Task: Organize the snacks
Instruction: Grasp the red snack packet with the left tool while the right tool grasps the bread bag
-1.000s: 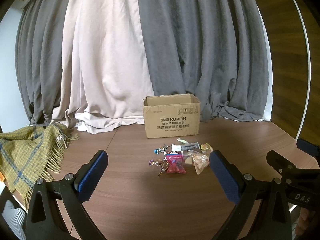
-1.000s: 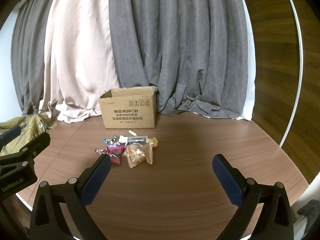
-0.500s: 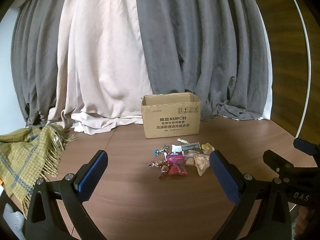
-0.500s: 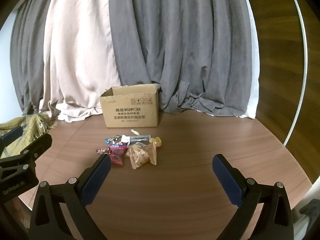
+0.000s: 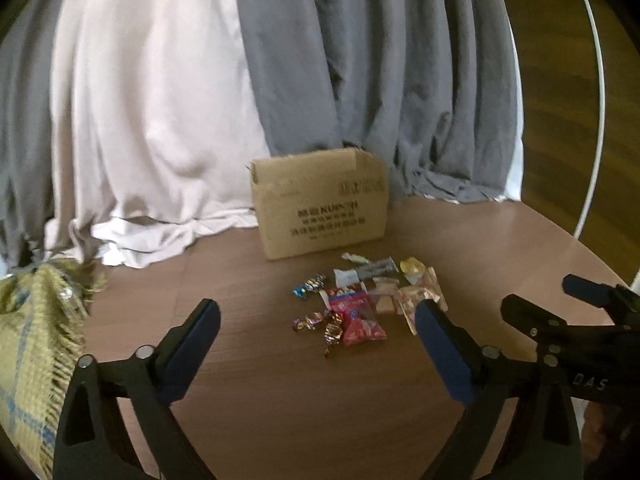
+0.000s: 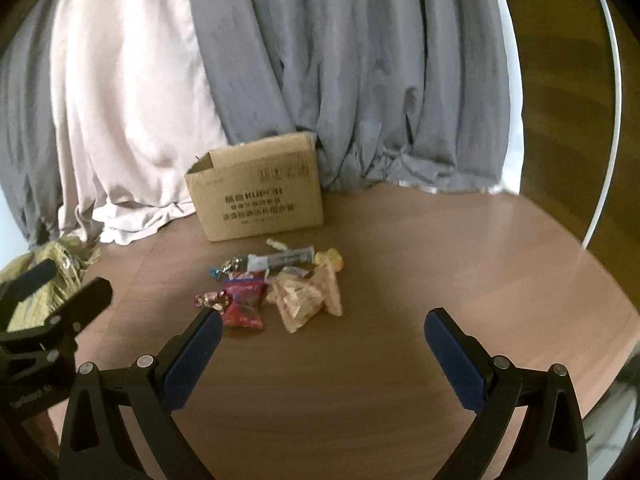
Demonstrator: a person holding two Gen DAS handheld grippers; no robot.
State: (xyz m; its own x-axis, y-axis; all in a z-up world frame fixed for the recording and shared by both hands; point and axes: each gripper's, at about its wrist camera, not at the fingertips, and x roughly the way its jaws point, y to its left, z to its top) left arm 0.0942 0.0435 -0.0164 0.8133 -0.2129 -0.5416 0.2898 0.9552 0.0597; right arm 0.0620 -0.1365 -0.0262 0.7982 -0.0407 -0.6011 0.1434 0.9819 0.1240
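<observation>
Snacks [image 5: 360, 300] lie in a small heap on the brown table [image 5: 280, 400], just in front of the cardboard box [image 5: 320, 208]. None of them looks to be in the box yet, though its inside is hidden from here. So the job looks barely begun, and every snack is still left to sort.

The box stands upright with its open top up and its long printed side facing the tools. The long grey bar [image 5: 376, 269] lies flat at the back of the heap, with its long side running left to right, along the front of the box. The red packet [image 5: 358, 316] lies flat at the front of the heap, near a few twisted sweets [image 5: 320, 326]. The clear bag of pale biscuits [image 6: 304, 300] lies to the right of it, touching the heap.

The left tool [image 5: 316, 322] is spread wide and starting to close, with nothing between its sides. The right tool [image 6: 322, 330] is spread wide too and pinches nothing. Both hang above the table, near the heap but apart from it. A yellow blanket [image 5: 36, 340] sits at the left edge.
</observation>
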